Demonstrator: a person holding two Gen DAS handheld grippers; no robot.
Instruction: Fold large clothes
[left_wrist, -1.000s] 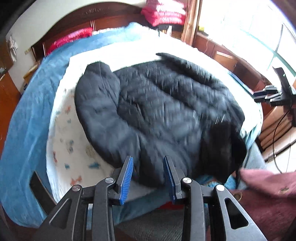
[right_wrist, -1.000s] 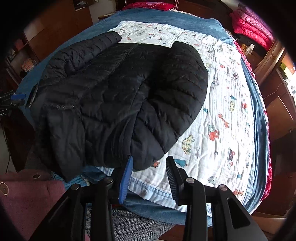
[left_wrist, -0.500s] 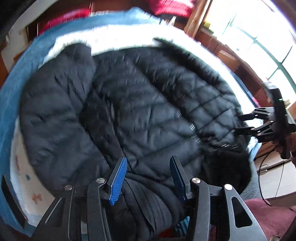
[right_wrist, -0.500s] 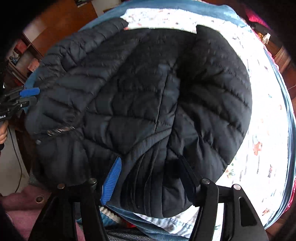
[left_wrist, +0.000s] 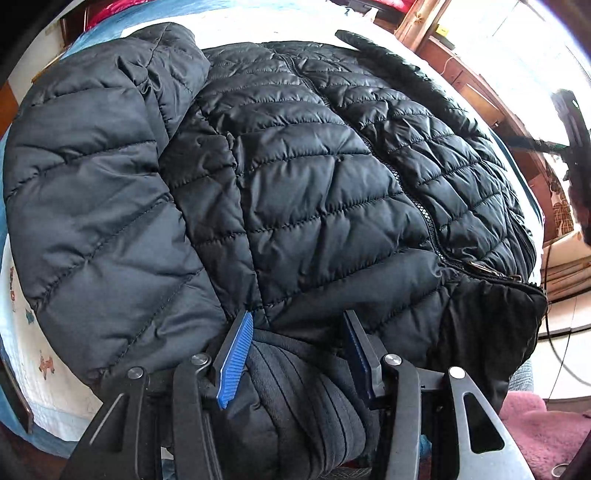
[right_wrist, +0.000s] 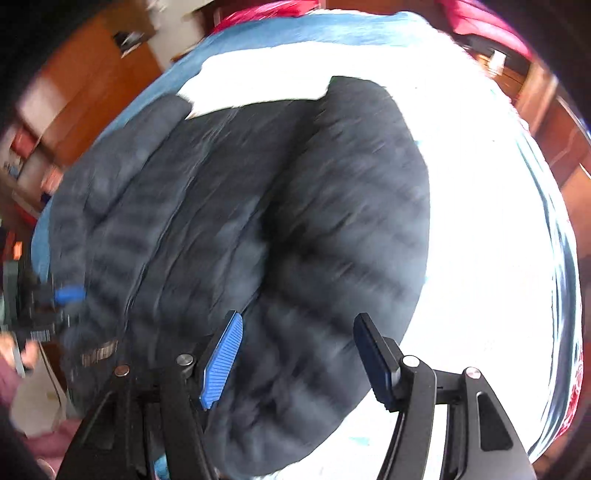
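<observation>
A black quilted puffer jacket (left_wrist: 314, 177) lies spread on the bed, front up, with its zipper (left_wrist: 424, 214) running towards the near hem. My left gripper (left_wrist: 295, 350) stands open low over the near edge, and a dark ribbed fold of the jacket bulges between its blue pads (left_wrist: 236, 354). The right wrist view is blurred by motion. There my right gripper (right_wrist: 299, 354) is open over the jacket (right_wrist: 258, 221), with the end of the right sleeve (right_wrist: 351, 229) beneath and between its fingers. The left gripper's blue pad (right_wrist: 68, 293) shows at the jacket's far left edge.
The jacket rests on a white printed quilt (right_wrist: 480, 221) over a blue bedspread (right_wrist: 295, 33). Red bedding (right_wrist: 480, 22) is stacked at the head. Wooden furniture (left_wrist: 480, 92) and a bright window flank the bed. A pink fleece garment (left_wrist: 546, 424) is near the bed's edge.
Both grippers have come down close onto the jacket, which now fills both views. Both pairs of jaws stand wider than before. The right gripper has shifted from the quilt edge onto the sleeve.
</observation>
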